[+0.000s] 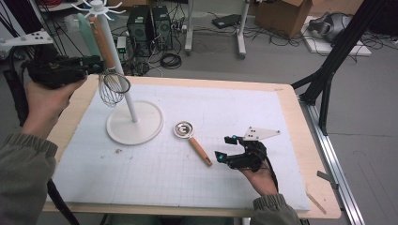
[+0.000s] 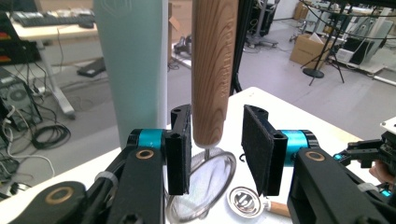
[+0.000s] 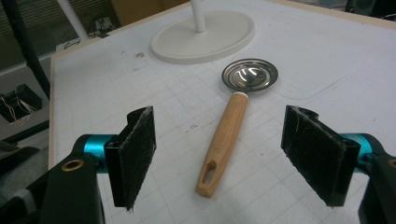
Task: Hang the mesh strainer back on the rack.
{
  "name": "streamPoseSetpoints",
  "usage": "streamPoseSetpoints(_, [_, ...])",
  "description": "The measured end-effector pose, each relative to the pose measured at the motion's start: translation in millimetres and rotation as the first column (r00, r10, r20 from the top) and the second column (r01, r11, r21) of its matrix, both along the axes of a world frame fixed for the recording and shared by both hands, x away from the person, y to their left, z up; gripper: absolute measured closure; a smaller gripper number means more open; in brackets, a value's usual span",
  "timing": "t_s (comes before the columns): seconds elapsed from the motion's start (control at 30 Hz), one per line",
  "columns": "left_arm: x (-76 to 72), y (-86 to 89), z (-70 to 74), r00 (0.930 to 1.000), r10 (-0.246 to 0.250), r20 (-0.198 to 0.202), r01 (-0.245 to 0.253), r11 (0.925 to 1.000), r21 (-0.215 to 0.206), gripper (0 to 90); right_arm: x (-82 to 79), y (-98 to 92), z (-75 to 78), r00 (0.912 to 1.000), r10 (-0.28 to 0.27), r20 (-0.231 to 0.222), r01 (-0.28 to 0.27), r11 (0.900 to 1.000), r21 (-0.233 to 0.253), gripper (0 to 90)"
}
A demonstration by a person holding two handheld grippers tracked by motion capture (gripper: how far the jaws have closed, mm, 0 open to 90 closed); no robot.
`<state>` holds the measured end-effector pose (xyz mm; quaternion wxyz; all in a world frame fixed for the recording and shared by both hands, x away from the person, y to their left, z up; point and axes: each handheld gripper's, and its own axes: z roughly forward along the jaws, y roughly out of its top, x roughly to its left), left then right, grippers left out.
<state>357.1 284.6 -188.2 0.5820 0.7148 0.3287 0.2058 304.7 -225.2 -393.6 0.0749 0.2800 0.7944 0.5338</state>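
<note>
**Whisk on the rack, ladle waiting**

At the far left, the left gripper [image 2: 215, 154] stood partly open around the whisk [image 1: 114, 84], whose wooden handle hung from the white rack [image 1: 134, 123]; the jaws straddled it without pressing. Near right, the right gripper [image 3: 233, 158] gaped wide and empty above the ladle [image 3: 229, 130] lying on the mat [image 1: 234, 112]. A careless pull-back could have nudged the whisk off its hook, or rocked the rack.
</note>
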Motion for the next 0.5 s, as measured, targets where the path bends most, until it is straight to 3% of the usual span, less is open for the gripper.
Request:
streamPoseSetpoints(0.2, [-8.4,4.7,5.4,0.9996,-0.028,0.01,0.027,0.9994,0.023,63.4,-0.9,-3.0,1.2,1.0,-0.003,0.007,0.003,1.0,0.01,25.4])
streamPoseSetpoints(0.5, [-19.8,7.1,15.2,0.995,-0.097,0.025,0.096,0.9952,0.019,82.4,-1.3,-3.1,1.4,1.0,-0.004,0.003,0.004,1.0,0.013,25.3])
